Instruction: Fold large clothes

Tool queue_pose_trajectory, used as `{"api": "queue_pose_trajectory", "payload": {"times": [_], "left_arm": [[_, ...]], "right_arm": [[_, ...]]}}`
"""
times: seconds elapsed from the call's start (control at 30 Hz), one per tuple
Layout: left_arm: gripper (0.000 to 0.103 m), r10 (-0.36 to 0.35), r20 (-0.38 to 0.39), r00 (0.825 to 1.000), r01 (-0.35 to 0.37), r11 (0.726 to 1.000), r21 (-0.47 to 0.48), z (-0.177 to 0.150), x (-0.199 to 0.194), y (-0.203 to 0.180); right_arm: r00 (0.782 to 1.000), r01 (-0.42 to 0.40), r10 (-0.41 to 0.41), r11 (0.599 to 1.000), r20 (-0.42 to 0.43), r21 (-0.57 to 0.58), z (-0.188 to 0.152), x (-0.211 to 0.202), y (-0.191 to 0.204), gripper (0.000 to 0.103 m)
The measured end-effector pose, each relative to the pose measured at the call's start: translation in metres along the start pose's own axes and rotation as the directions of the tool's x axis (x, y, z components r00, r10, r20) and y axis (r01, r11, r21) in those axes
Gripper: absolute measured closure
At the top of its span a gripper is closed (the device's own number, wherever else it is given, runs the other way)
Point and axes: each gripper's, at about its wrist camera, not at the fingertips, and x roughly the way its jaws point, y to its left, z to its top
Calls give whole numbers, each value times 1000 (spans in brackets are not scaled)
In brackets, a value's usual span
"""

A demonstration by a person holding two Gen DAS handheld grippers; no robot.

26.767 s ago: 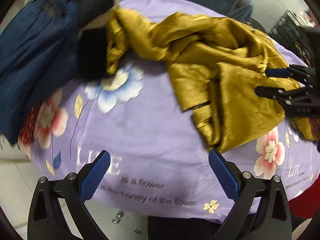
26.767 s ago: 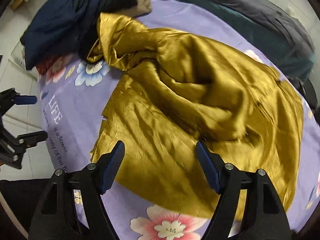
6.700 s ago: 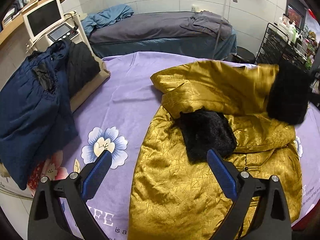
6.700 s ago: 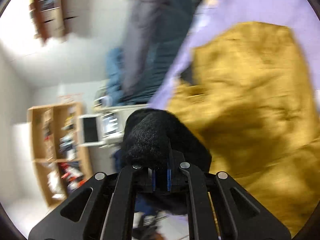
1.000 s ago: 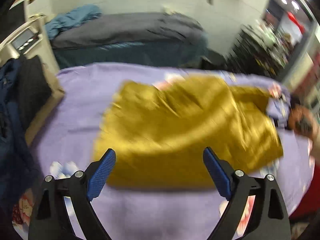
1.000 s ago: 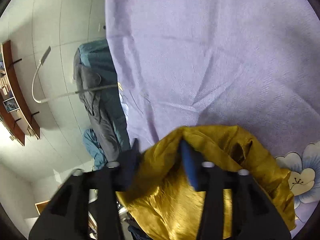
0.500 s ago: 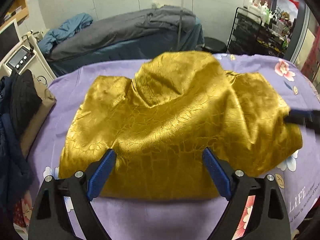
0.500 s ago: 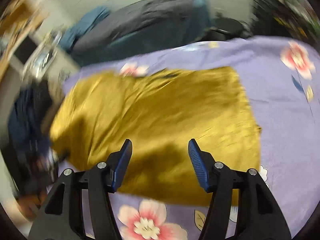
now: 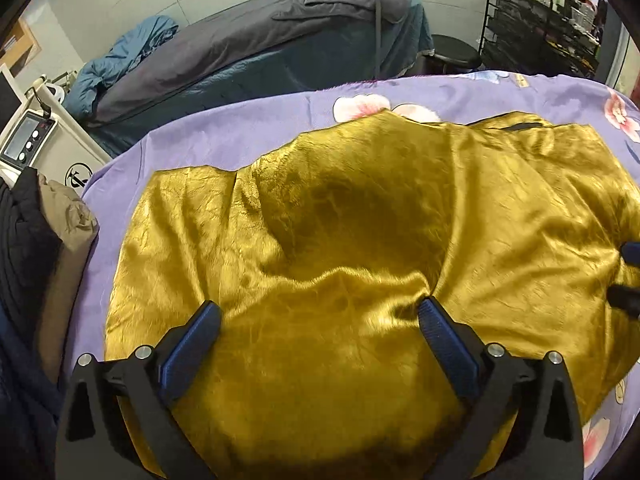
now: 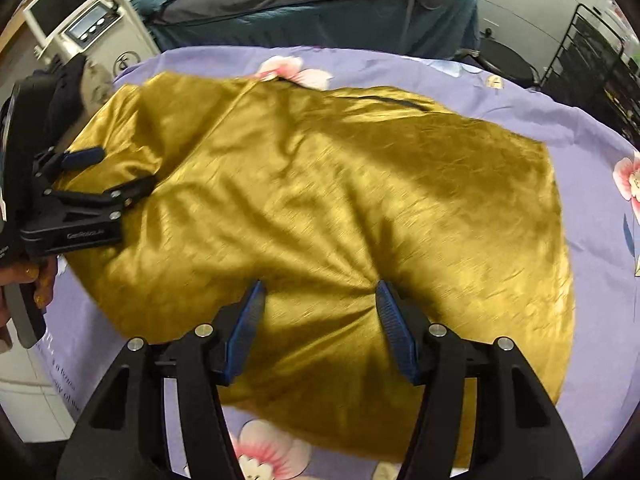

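While the gold satin coat (image 9: 360, 240) lies spread on the purple floral bedsheet (image 9: 224, 136), the left gripper (image 9: 316, 320) and right gripper (image 10: 318, 304) hover over it with fingers apart, and its puffy, slippery, soft cloth probably wants pinching at a hem corner.

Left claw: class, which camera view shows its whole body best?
The right wrist view: the left claw appears from the side, open, over the gold coat. The left wrist view shows only its own two fingers from behind.
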Motion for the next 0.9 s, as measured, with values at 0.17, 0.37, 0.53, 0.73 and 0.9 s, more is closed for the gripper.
{"api": "queue_pose_trajectory", "payload": {"times": [0.17, 0.37, 0.53, 0.73, 0.9], "left_arm": [[5, -50, -27, 998, 49, 998, -30, 7, 20, 14], [5, -61, -46, 997, 60, 998, -5, 9, 36, 7], [5, -64, -43, 997, 65, 998, 18, 9, 42, 3], [6, -123, -63, 990, 125, 992, 14, 14, 31, 8], [6, -276, 19, 961, 276, 960, -36, 12, -22, 32]], "right_arm": [[1000, 13, -12, 998, -6, 66, 9, 10, -27, 51], [999, 34, -34, 998, -4, 49, 5, 19, -29, 51], [995, 100, -100, 995, -8, 3, 7, 26, -18, 49], [994, 107, -107, 994, -19, 16, 9, 20, -14, 43], [995, 90, -91, 995, 48, 35, 8, -12, -12, 34]]}}
